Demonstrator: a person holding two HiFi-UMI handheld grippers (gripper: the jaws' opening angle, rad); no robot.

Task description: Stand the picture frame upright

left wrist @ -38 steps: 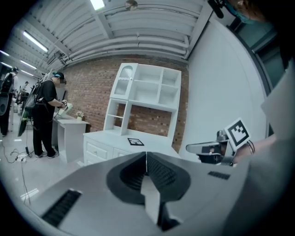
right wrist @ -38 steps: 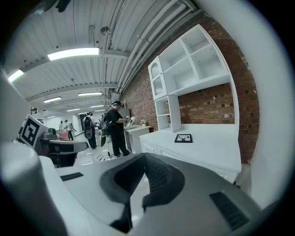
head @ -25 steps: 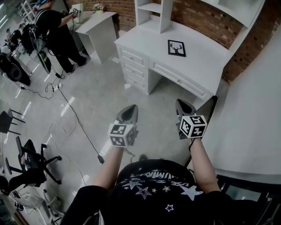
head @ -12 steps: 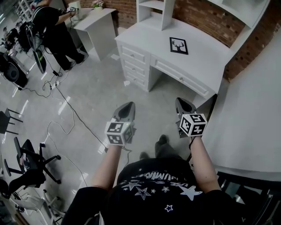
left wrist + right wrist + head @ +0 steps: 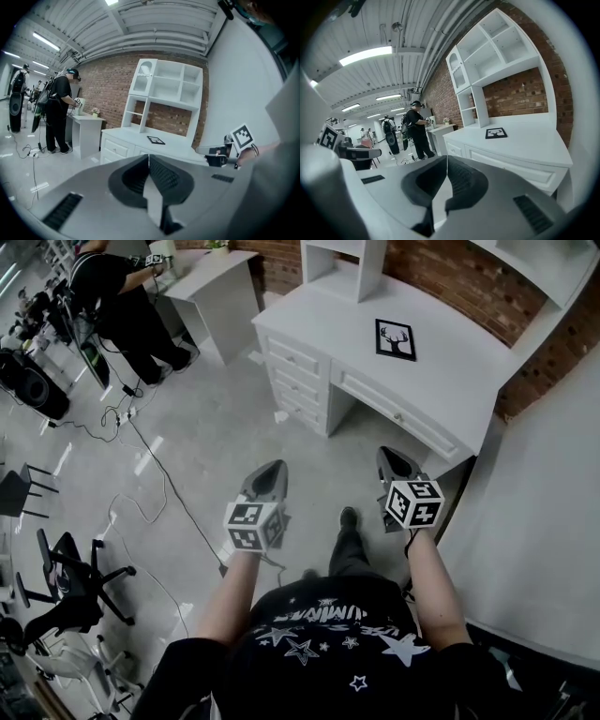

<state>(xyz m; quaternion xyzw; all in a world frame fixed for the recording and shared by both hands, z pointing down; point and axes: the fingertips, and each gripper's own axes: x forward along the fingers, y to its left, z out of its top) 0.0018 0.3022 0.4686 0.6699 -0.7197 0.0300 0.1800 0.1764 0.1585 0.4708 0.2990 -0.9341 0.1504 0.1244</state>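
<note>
Picture frame [image 5: 396, 339] lies flat and face up on the white desk [image 5: 450, 371], towards the back and near the brick wall [image 5: 441, 277], not yet stood up. We find both tools well short of it, over the floor [image 5: 216, 427]: the left gripper [image 5: 273, 471] and the right gripper [image 5: 392, 461] each have their jaws pressed together with nothing between them. We judge the main risks as follows. A flat frame offers little edge to pinch, so it may skid on the smooth top towards the shelf unit [image 5: 349, 266]. Once raised without firm support behind, it may tip over. Cables [image 5: 155, 470] trail across the floor to our left. Another person [image 5: 122, 306] stands at a small table [image 5: 214, 282] well apart from us.
</note>
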